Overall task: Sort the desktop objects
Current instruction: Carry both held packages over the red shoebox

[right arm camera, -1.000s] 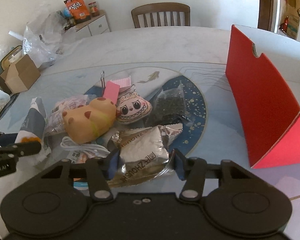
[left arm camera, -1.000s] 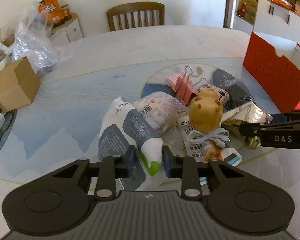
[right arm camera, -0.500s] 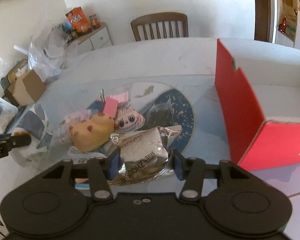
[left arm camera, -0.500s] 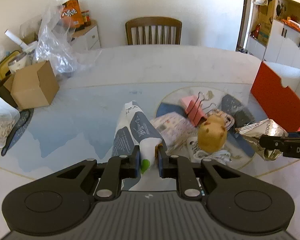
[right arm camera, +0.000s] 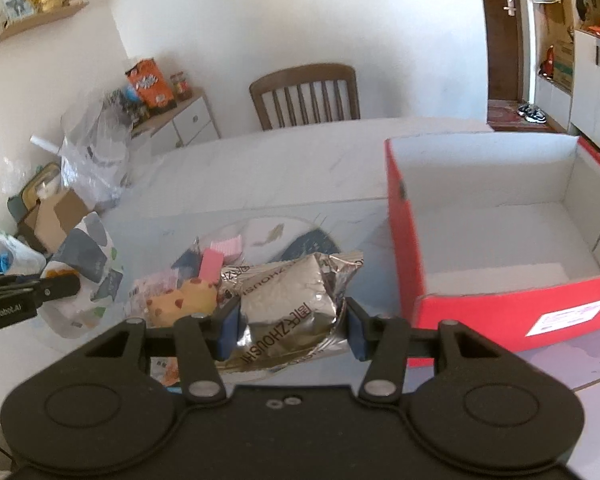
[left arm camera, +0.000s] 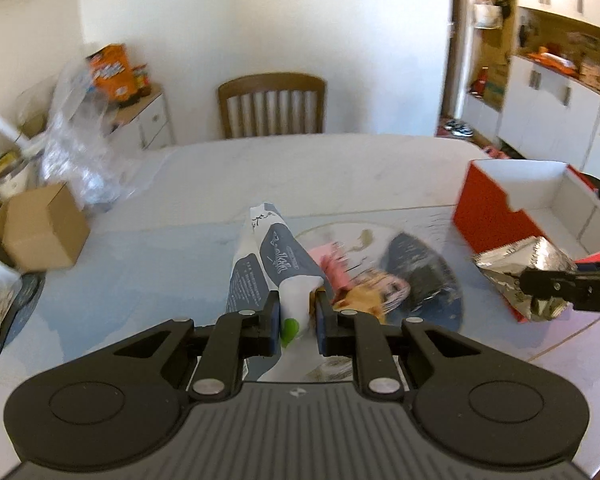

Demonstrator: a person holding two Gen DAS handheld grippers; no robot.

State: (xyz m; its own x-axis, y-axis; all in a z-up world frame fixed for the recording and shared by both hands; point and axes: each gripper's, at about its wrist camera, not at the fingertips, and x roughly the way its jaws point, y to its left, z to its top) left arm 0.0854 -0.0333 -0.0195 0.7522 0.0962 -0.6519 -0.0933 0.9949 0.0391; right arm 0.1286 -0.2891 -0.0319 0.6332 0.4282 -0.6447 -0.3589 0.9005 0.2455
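Observation:
My left gripper is shut on a grey and white snack bag and holds it above the table. My right gripper is shut on a silver foil packet, lifted just left of the open red box; the packet and box also show in the left wrist view. On the table remain a yellow plush toy, a pink binder clip and other packets.
A wooden chair stands at the table's far side. A cardboard box and a clear plastic bag sit at the far left. A round blue mat lies under the pile.
Both grippers have risen with their packets off the pile. The right gripper moved closer to the red box, whose white inside now shows.

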